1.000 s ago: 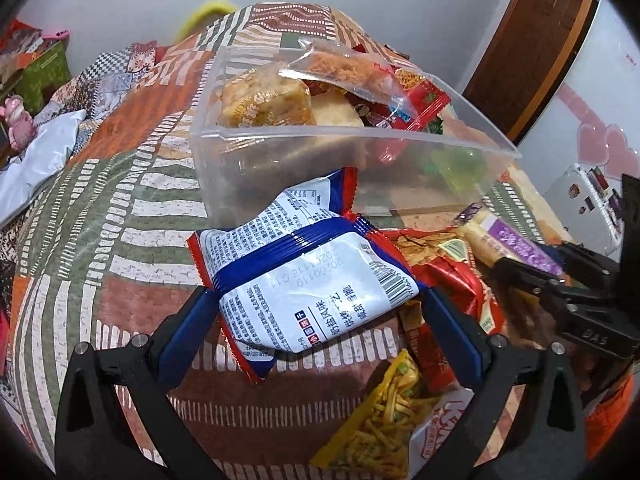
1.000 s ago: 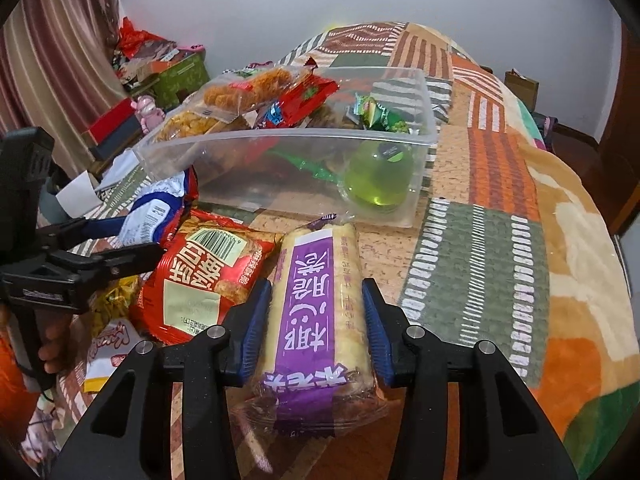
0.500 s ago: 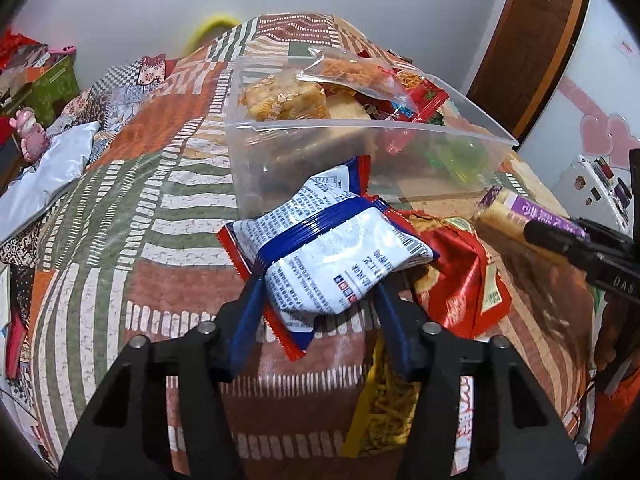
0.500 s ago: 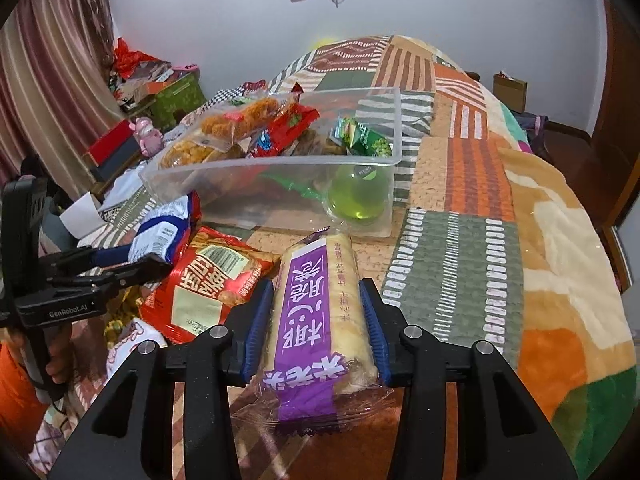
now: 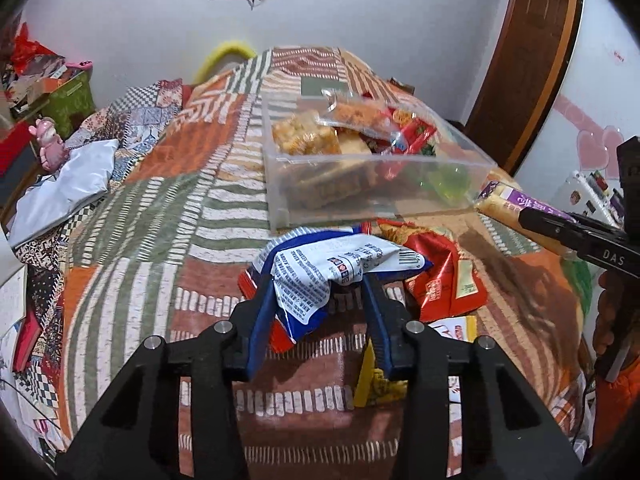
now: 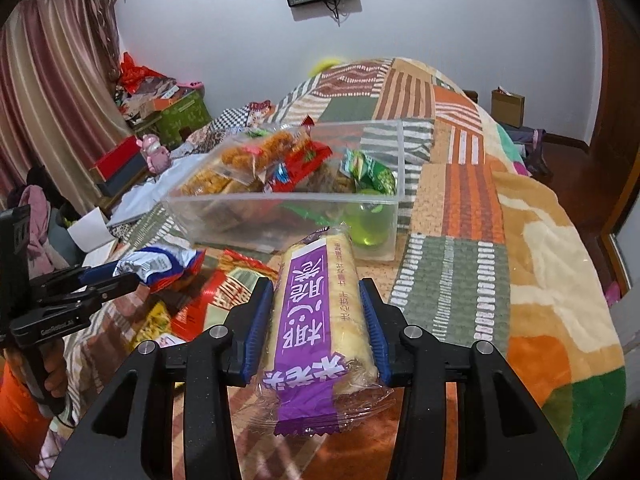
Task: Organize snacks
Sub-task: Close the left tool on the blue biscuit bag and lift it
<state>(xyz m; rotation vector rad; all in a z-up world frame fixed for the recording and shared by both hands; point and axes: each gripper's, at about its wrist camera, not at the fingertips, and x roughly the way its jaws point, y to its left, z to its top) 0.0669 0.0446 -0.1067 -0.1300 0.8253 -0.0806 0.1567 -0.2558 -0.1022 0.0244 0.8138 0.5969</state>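
Left wrist first: left gripper (image 5: 320, 292) clamped on a white-blue bag (image 5: 320, 268), blue pads pressing both sides, bag crumpled and held above the quilt (image 5: 160, 208). Red bag (image 5: 440, 276) lies on the quilt just right of it, a yellow packet (image 5: 376, 384) peeks out under the right finger. Clear bin (image 5: 280, 184) sits further ahead on the quilt, holding fried snacks (image 5: 304, 138), a red pack (image 5: 416, 136) and something green at the right end. Right gripper (image 5: 576, 240) enters from the right edge with the purple roll (image 5: 516, 208) near the bin's right corner. Right wrist view: right gripper (image 6: 316, 316) pinched on the purple roll (image 6: 320, 312), both pads touching its sides, roll pointing toward the bin (image 6: 280, 216), off the quilt (image 6: 460, 280). Bin shows fried snacks (image 6: 264, 148), red pack (image 6: 304, 164), green pack (image 6: 372, 172), green cup (image 6: 368, 228) at the near right corner. Left gripper (image 6: 132, 276) at left, closed on the white-blue bag (image 6: 160, 264), above the red bag (image 6: 224, 292).
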